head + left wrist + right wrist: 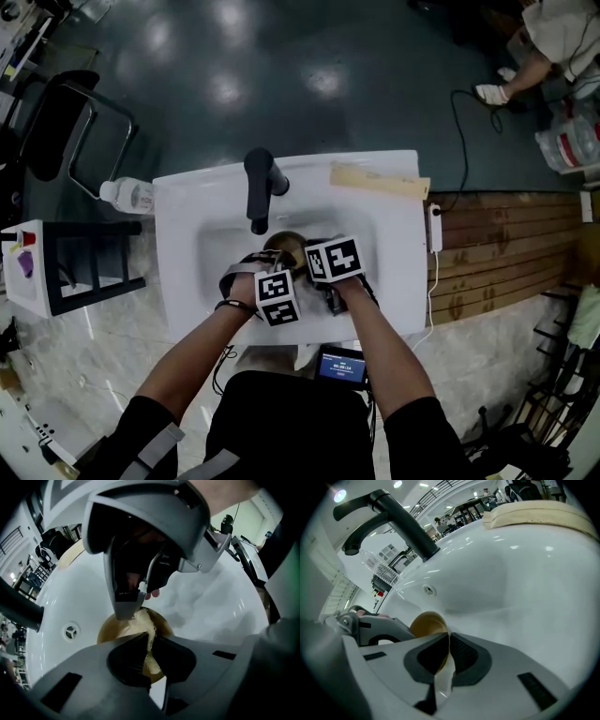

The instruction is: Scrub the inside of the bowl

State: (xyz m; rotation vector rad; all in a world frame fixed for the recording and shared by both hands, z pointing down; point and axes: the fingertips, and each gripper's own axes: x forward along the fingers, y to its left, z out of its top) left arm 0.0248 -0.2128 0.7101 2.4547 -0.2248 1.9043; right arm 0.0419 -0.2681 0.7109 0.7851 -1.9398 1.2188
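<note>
Over the white sink [398, 234] and under its black faucet [260, 183], I hold the brown bowl [427, 623] in the basin, my right hand-held gripper [448, 638] pinched on what looks like its rim. My left hand-held gripper [147, 638] is clamped on a yellow scrub pad [145, 620] at the bowl's mouth. Scrubbing seems to be the step in hand; next the pad must sweep the inner wall, where the right jaws and the spout crowd it.
</note>
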